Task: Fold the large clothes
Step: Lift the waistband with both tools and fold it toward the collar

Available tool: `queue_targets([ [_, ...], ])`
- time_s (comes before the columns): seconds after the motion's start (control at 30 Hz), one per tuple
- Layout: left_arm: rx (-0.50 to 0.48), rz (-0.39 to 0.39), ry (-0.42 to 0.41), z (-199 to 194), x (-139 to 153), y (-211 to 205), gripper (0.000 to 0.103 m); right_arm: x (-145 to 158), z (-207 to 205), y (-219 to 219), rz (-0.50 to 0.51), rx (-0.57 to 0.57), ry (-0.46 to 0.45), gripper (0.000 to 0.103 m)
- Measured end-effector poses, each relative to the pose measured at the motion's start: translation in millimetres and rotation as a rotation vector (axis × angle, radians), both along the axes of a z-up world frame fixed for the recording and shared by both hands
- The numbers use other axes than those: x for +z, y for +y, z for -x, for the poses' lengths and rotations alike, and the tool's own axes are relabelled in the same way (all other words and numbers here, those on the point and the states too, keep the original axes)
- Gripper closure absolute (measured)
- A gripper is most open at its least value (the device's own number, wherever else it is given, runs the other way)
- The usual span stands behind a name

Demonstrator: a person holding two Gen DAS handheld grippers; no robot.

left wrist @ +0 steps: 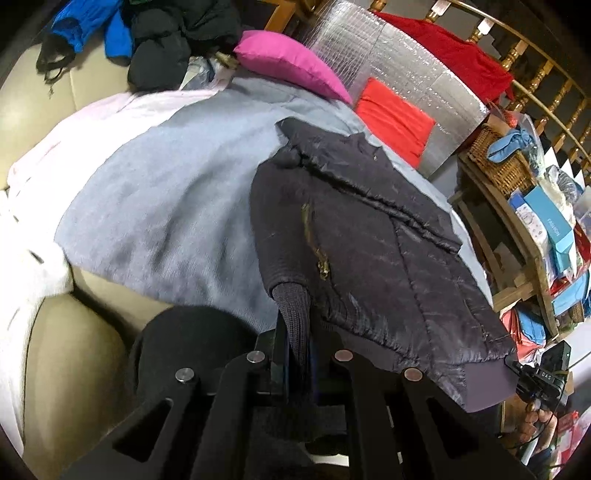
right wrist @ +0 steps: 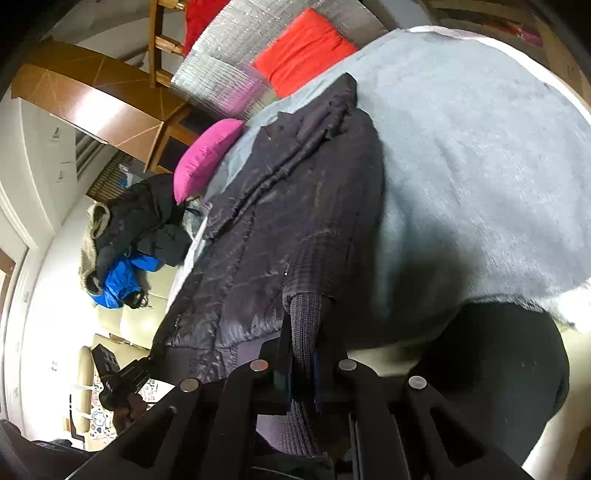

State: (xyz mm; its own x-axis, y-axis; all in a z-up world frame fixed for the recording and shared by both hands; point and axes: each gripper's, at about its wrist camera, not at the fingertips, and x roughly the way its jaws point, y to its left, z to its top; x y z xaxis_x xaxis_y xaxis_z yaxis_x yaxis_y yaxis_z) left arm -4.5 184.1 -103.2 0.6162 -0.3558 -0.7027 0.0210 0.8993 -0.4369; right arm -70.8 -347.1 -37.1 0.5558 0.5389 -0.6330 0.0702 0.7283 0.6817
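A cream leather sofa (left wrist: 55, 354) carries a pale grey fleece blanket (left wrist: 166, 192) over a white sheet (left wrist: 33, 177). On the blanket, toward three o'clock, lies a dark quilted jacket (left wrist: 369, 251); at twelve, a magenta cushion (left wrist: 291, 61); at eleven, black and blue clothes (left wrist: 147, 33).

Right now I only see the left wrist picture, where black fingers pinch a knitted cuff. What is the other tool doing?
Observer: The right gripper is shut on a ribbed cuff of its own, at the near end of the dark jacket.
Operator: Is that dark heap by the blue thing just coats?
Observer: One piece in the dark heap has a pale fur-trimmed hood, just above the blue garment.
Operator: What is behind the pink cushion?
Observer: A wooden table stands beyond the pink cushion.
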Motion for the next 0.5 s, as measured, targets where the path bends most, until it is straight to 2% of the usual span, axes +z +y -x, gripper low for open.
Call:
queue_targets([
  [0.37,0.002,0.115,-0.132,-34.3,44.0,7.9,0.095,35.7,-30.6,-18.5,-0.109,-0.047,-0.132,0.095],
  [0.5,-0.005,0.117,-0.180,-53.5,63.9,3.6,0.095,53.1,-49.7,-18.7,-0.120,-0.056,-0.178,0.095],
])
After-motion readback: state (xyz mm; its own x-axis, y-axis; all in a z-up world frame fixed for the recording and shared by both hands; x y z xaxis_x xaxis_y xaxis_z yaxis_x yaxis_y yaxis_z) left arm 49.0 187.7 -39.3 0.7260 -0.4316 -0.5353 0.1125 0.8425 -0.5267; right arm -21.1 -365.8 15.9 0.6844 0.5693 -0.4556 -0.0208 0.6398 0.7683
